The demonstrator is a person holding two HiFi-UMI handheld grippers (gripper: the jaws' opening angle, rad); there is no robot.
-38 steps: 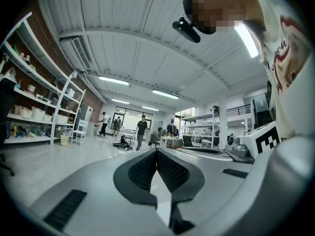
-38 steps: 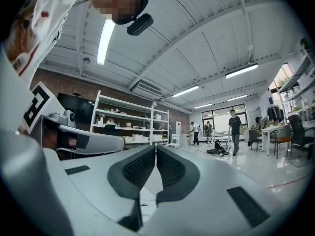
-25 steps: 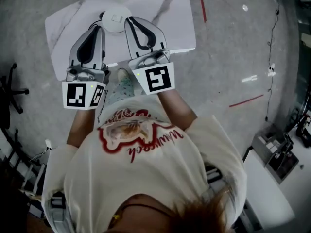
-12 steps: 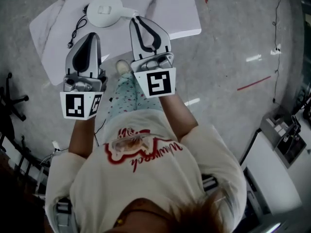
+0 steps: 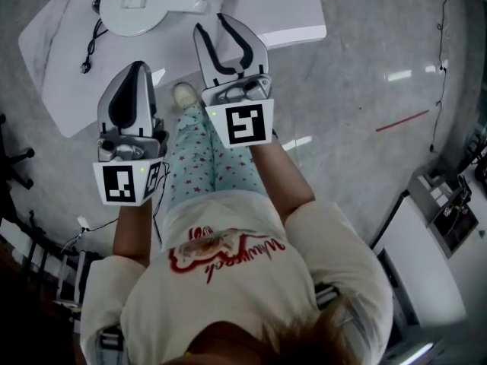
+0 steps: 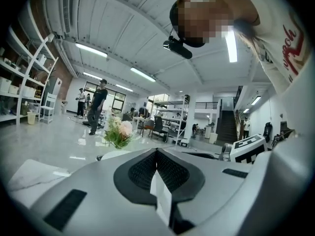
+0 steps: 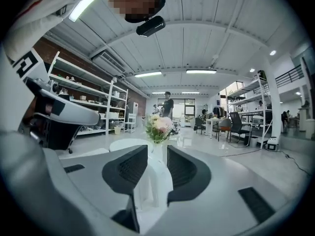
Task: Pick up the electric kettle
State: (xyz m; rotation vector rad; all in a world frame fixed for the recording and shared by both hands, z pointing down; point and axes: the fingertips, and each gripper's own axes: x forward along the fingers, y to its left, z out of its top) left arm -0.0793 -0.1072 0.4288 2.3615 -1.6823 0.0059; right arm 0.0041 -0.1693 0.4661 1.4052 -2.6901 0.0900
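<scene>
The white electric kettle stands on the white marble table, seen from above, with its handle pointing right. My right gripper hangs over the table's near edge just right of the handle, and its jaws are opening with nothing between them. My left gripper is shut and empty, nearer the person, below the kettle in the picture. In the right gripper view the kettle's lid shows low and ahead, left of the gripper. The left gripper shows closed pads.
The kettle's black cord trails over the table's left part. A vase of flowers stands beyond the kettle. The person's legs and a shoe are at the table's near edge. Shelving and people stand far off in the hall.
Both grippers have sunk, and the kettle now lies higher and larger in the head view. The right jaws went from shut to parted. The left jaws stayed shut.
</scene>
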